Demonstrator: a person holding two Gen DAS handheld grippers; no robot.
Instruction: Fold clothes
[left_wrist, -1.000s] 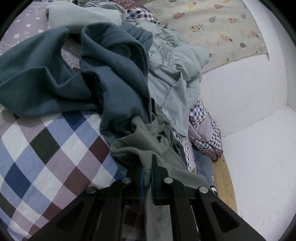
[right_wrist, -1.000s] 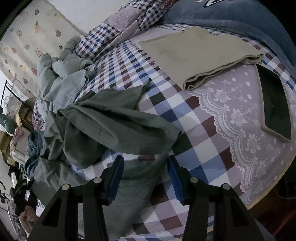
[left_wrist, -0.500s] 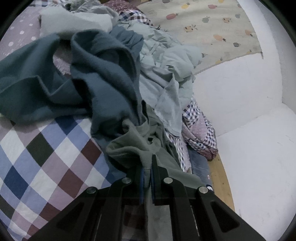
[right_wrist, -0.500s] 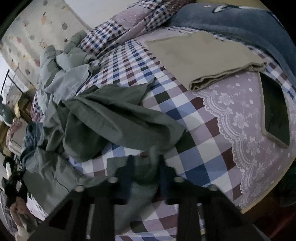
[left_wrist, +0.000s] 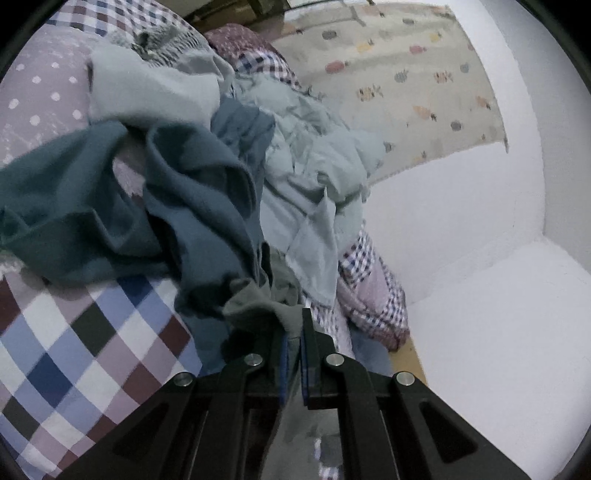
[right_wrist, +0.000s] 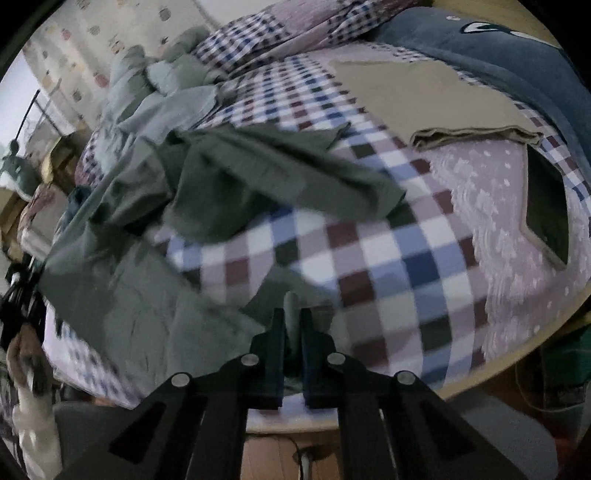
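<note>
A: Where is the grey-green garment (right_wrist: 236, 173) right now?

B: Spread loose across the checked bedspread (right_wrist: 369, 258), on the part nearest the right wrist camera. One bunched fold of it rises between the fingers of the right claw (right_wrist: 292, 321) — that claw is pinched tight on the cloth. Much of this view is blurred.

A: And the other end?

B: The left claw (left_wrist: 293, 325) is likewise closed on a wad of the same grey-green cloth (left_wrist: 266, 299), which climbs out from between its blue pads. In the right wrist view that end of the garment runs off the bedspread's edge, where a dark shape sits at the frame's edge; I cannot tell what it is.

A: What lies around the garment?

B: In the left wrist view, a dark teal garment (left_wrist: 110, 206) is heaped on the bedspread just behind the gripped wad, touching it. Beyond the teal one lies a pale blue-grey pile of clothes (left_wrist: 314, 173), with a lighter piece (left_wrist: 155, 92) above it.

A: Anything already folded?

B: Yes — a tan folded piece (right_wrist: 443, 107) lies flat on the bedspread, well apart from the grey-green garment, on the far side from the right claw. Near it, on the lace-patterned part of the bedspread, lies a dark flat rectangular thing (right_wrist: 546, 206). A navy blanket (right_wrist: 498, 51) lies past the tan piece.
</note>
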